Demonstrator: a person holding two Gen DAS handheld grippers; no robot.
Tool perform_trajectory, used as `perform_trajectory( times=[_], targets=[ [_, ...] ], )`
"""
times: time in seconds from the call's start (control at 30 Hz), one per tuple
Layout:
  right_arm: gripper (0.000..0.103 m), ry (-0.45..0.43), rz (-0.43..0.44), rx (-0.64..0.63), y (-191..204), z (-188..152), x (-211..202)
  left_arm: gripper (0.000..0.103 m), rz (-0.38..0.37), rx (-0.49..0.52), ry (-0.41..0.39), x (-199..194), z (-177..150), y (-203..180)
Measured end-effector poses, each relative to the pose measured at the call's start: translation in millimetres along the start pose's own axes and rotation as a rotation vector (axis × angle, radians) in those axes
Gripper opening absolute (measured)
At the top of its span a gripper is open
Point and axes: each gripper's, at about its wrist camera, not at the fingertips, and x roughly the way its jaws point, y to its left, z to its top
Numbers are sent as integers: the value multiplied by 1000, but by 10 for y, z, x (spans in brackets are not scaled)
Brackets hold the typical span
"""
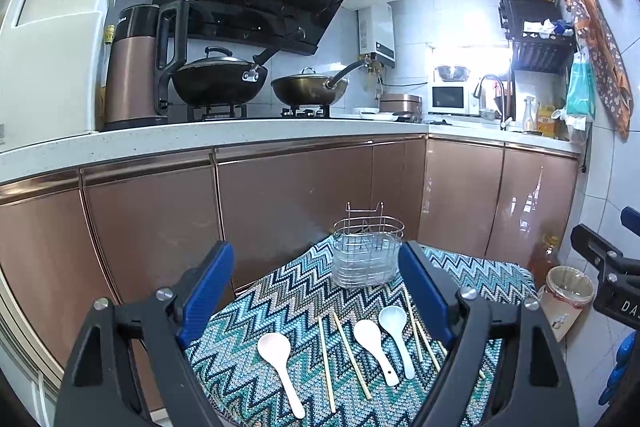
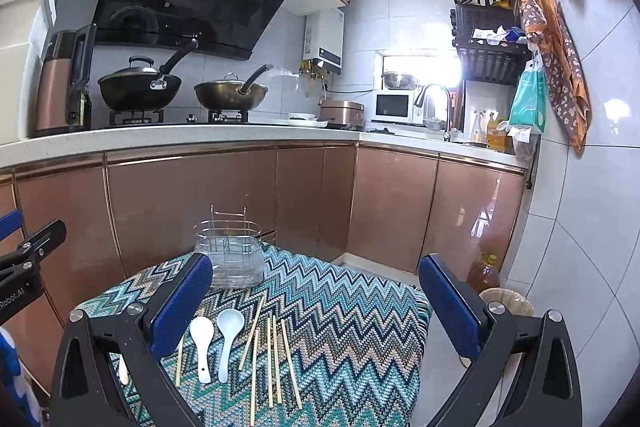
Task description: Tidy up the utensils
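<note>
A wire utensil holder [image 1: 366,251] [image 2: 229,253] with a clear plastic tray stands empty at the far edge of a small table with a zigzag cloth [image 1: 280,291] [image 2: 352,311]. Three white spoons lie on the cloth: one at the left [image 1: 276,355], two side by side [image 1: 374,343] [image 1: 396,327], the pair also in the right wrist view [image 2: 202,343] [image 2: 228,335]. Several bamboo chopsticks [image 1: 348,351] [image 2: 274,363] lie among them. My left gripper [image 1: 316,291] and right gripper [image 2: 316,301] are open, empty, above the near side.
Copper cabinet doors [image 1: 280,195] and a white counter [image 1: 200,139] with two woks [image 1: 218,79] stand behind the table. An oil bottle [image 2: 484,273] and a lined waste bin [image 1: 568,291] stand on the floor at the right.
</note>
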Motion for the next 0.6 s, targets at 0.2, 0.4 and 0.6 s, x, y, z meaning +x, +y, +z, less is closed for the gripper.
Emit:
perform_trajectory(
  times=[0.2,0.4,0.6],
  targets=[
    [103,18,7,-8,-5,-4,126,83,9,12,22,122,-11,-2],
    [103,49,19,-9,-31,-26,298,83,-2,3,31,227,-16,14],
    [103,68,27,-3,-99,-19,466,83,-17,-34,43,368,55,108]
  ],
)
